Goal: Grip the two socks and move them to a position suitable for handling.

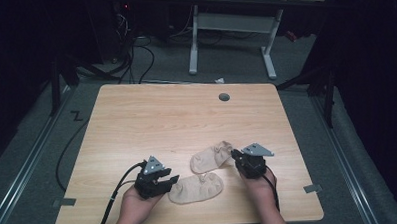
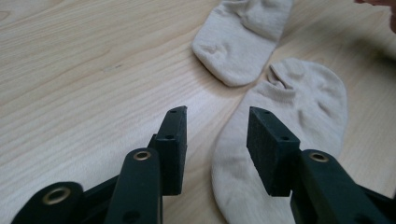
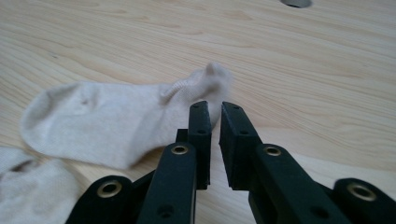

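High view: two beige socks (image 1: pixel 203 174) lie apparently touching between both claws.

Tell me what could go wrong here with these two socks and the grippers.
The right gripper sits at the far sock's cuff with only a narrow gap between its jaws, so it might pinch just a fold and slip. The left gripper is open over the near sock's edge and could scrape the table.
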